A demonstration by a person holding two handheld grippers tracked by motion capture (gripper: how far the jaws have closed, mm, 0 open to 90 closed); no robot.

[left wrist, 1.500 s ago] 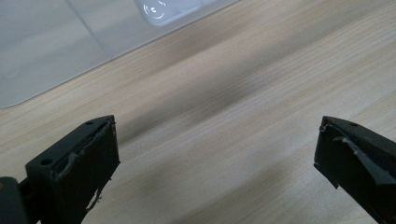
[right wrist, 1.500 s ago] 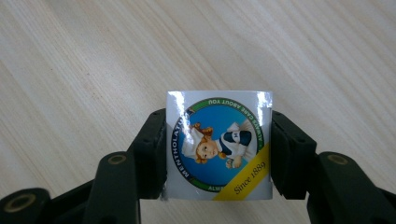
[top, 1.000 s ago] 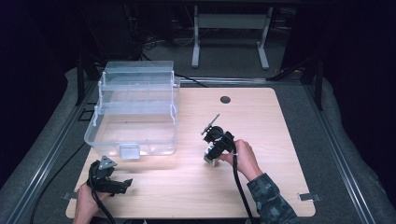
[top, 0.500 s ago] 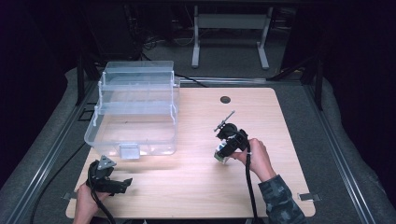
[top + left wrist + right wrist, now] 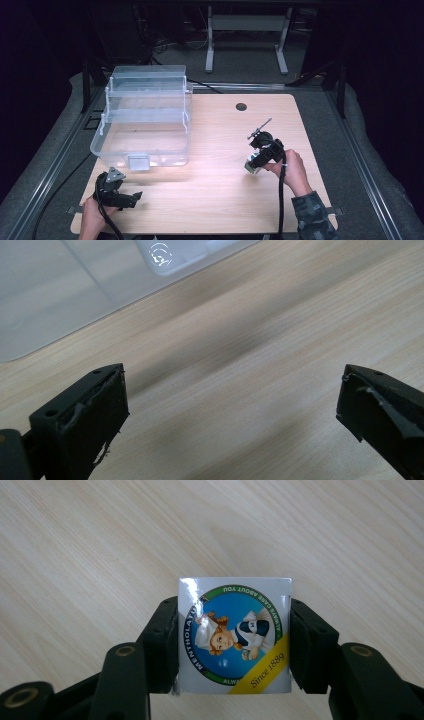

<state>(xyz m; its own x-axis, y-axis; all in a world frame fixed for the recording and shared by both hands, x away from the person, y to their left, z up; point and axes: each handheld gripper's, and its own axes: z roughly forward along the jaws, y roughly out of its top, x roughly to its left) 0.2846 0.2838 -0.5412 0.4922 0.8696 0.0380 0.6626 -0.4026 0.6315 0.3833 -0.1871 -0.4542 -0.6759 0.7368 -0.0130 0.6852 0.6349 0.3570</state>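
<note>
Box first: one small square cardboard box, white with a blue round Mentholatum label and a yellow corner band, is sitting squeezed between the two black jaws of my right gripper. The pads are pressing on both its sides, about half closed, and I'm holding it just above the light wooden table. From the high view, I'm carrying that box in my right gripper over the right half of the table, well apart from the one clear plastic tiered storage box standing open at the back left. My left gripper is lying low near the front left corner, just in front of that clear box, its two jaws spread wide and gripping nothing. In the left gripper view, bare wood is showing between them, with the clear box's front wall beyond. One dark round hole is sitting near the table's far edge.
</note>
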